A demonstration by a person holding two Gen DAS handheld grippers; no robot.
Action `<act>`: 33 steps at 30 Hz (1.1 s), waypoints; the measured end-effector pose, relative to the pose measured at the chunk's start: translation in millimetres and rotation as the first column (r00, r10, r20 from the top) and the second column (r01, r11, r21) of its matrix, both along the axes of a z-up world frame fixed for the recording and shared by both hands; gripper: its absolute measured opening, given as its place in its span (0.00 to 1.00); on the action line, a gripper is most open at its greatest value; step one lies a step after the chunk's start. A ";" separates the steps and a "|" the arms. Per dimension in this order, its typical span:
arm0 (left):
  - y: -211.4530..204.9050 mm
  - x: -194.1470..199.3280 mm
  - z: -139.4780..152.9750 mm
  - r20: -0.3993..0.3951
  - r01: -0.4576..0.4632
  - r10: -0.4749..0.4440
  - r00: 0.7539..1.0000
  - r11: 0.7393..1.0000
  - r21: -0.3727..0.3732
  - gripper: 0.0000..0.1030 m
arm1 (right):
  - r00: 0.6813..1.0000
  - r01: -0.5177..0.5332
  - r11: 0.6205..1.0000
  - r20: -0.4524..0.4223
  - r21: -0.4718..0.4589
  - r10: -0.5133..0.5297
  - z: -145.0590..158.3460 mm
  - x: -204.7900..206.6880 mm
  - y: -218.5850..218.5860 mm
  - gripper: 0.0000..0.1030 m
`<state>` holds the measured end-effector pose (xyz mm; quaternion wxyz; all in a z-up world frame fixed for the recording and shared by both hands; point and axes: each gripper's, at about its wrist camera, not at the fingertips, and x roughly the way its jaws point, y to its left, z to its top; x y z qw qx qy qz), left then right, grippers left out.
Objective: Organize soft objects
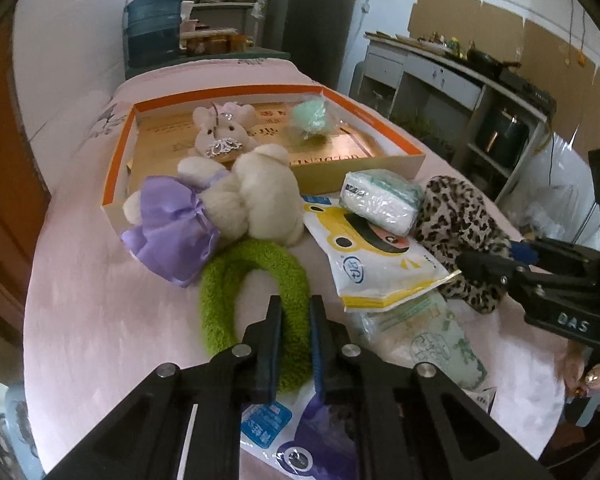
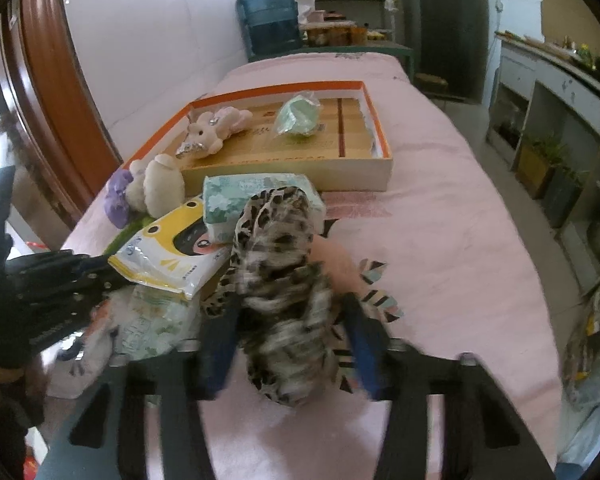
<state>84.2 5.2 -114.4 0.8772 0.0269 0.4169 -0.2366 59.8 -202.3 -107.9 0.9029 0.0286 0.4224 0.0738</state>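
While the left gripper (image 1: 296, 320) points down at the pink tablecloth (image 1: 100, 312), its two fingers stand close together and pinch the near side of a green fuzzy ring (image 1: 236, 276), which lies flat on the cloth. Just behind this ring lies a white plush toy with a purple dress (image 1: 220, 208), and it leans against the front wall of a shallow box with an orange rim (image 1: 112, 172).

Inside the box there are a small pink rabbit toy (image 1: 220, 128) and a pale green soft thing in clear plastic (image 1: 310, 118). They lie apart from each other on the box floor.

To the right of the ring lies a yellow and white packet (image 1: 380, 264), and a small tissue pack (image 1: 380, 200) rests on its far end. A clear bag with green print (image 1: 428, 336) lies partly under the yellow packet, near the left gripper. Another packet with blue and purple print (image 1: 276, 424) is below the left fingers.

The right gripper (image 2: 296, 340) stands half open around a leopard-print cloth (image 2: 280, 280), which lies on the table beside the tissue pack. The cloth is between the two fingers and fills most of the gap. This view is blurred, so I cannot tell if the pads already press on it. In the left view, a hand (image 1: 592, 376) shows at the right edge, under the right gripper.
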 end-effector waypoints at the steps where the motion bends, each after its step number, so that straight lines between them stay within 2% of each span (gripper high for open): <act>1: 2.3 -2.5 1.4 0.004 -0.002 0.002 1.000 1.000 -0.018 0.12 | 1.000 0.001 1.000 0.006 -0.003 -0.001 1.0 -1.0 -0.6 0.28; 2: 3.0 -3.8 2.6 0.007 -0.002 0.002 1.000 1.000 -0.028 0.12 | 1.000 -0.001 1.000 0.012 0.010 0.001 2.7 -2.1 -2.4 0.20; 4: 5.4 -8.7 7.0 0.021 -0.009 0.010 1.000 0.999 -0.049 0.12 | 1.000 -0.006 0.999 0.014 0.040 0.005 4.4 -3.2 -5.3 0.18; 8: 9.1 -16.6 14.9 0.039 -0.020 0.023 0.999 0.997 -0.075 0.12 | 1.000 -0.008 0.999 0.025 0.036 0.008 8.2 -7.0 -4.7 0.16; 23: 20.2 -38.0 44.8 0.098 -0.056 0.073 0.992 0.984 -0.168 0.12 | 0.995 -0.013 1.000 0.095 0.024 0.011 35.0 -22.0 -4.6 0.15; 33: 19.8 -36.6 55.6 0.112 -0.109 0.133 0.985 0.975 -0.193 0.12 | 0.989 -0.030 1.000 0.145 -0.007 0.030 53.0 -26.9 -0.6 0.15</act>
